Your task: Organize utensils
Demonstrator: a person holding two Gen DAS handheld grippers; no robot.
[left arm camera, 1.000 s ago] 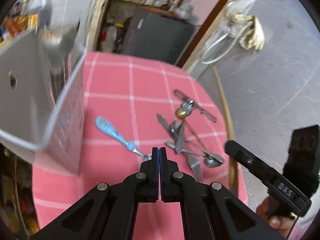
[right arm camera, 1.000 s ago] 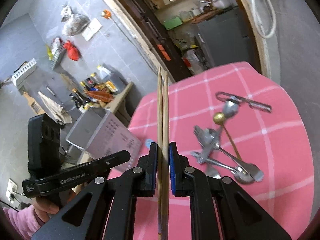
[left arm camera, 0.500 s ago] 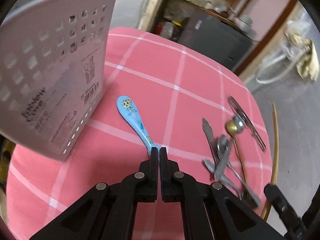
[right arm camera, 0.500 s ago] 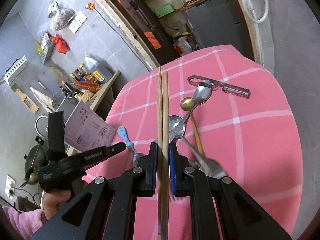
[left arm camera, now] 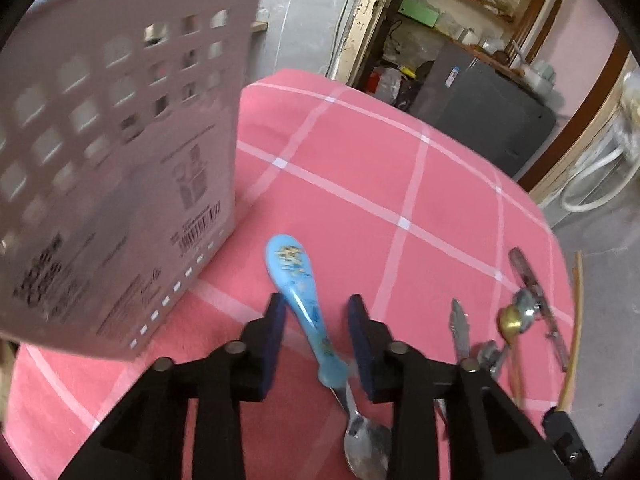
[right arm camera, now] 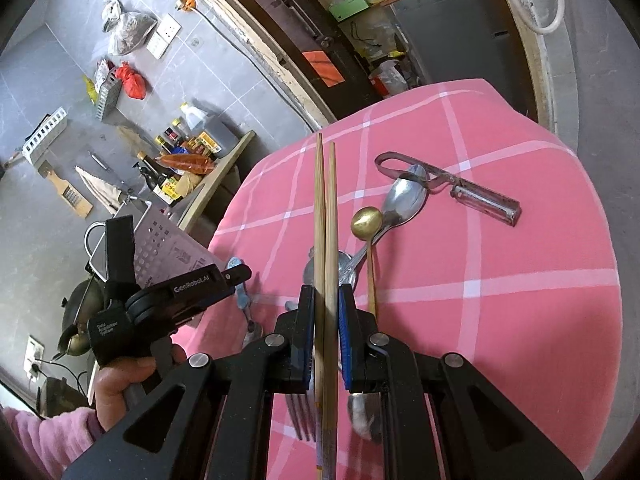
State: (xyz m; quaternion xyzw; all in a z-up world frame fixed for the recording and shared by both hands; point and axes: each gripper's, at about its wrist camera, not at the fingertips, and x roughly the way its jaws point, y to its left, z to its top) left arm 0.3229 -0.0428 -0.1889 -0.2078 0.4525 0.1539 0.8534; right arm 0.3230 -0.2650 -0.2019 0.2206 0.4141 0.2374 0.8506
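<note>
A blue-handled spoon lies on the pink checked tablecloth. My left gripper hangs low over it, jaws opening. The handle runs between the fingers and the pads stand clear of it. A grey perforated utensil holder stands just to the left. My right gripper is shut on a pair of wooden chopsticks that point forward over a pile of cutlery. The pile holds a silver spoon, a gold spoon, a peeler and a fork.
The table's far edge drops to a grey floor, with a dark cabinet and a doorway beyond. A shelf with bottles stands at the left wall. A hand in a pink sleeve holds the left gripper's handle.
My left gripper dropped toward the blue spoon, rolled, and its jaws parted around the handle. The right gripper came down closer to the cutlery pile, chopsticks still clamped.
</note>
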